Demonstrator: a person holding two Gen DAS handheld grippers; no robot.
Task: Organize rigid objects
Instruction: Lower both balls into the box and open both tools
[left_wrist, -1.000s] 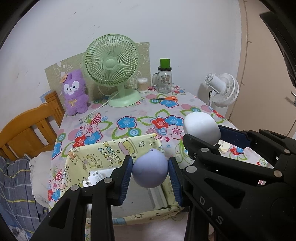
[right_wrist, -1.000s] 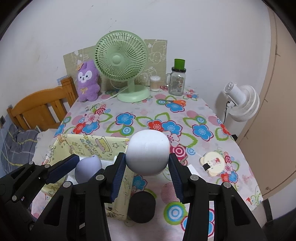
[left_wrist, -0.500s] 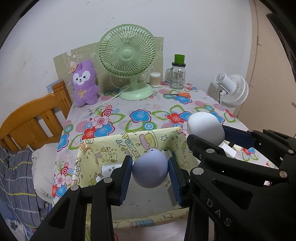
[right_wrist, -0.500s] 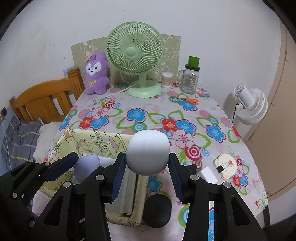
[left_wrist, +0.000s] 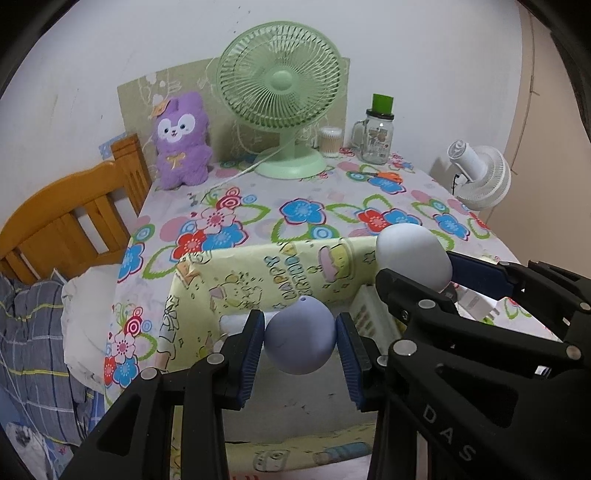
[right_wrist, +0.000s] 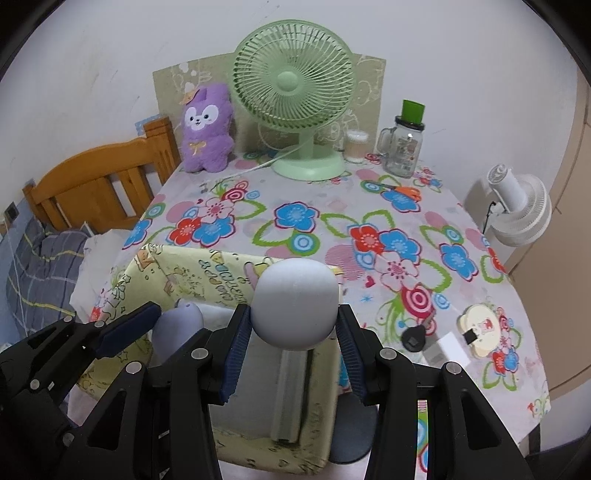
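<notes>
Left tongs (left_wrist: 300, 345) clenched on the lavender ball (left_wrist: 299, 335), pads on its two sides. Right tongs (right_wrist: 293, 332) clenched on the larger white ball (right_wrist: 295, 302), same side-on pinch. Both balls hang just above the open yellow cartoon-print box (left_wrist: 236, 288), lavender to the left of white, neither touching it. Side grips leave each ball's underside free, likely for a straight drop. The box already holds white items, hard to identify. It sits at the near edge of the floral surface (right_wrist: 369, 206); black disc (right_wrist: 415, 338) and round cream item (right_wrist: 480, 330) lie to its right, probably still to sort. Green fan (right_wrist: 295, 85), plush (right_wrist: 207, 127) and jar (right_wrist: 402, 151) stand well back.
</notes>
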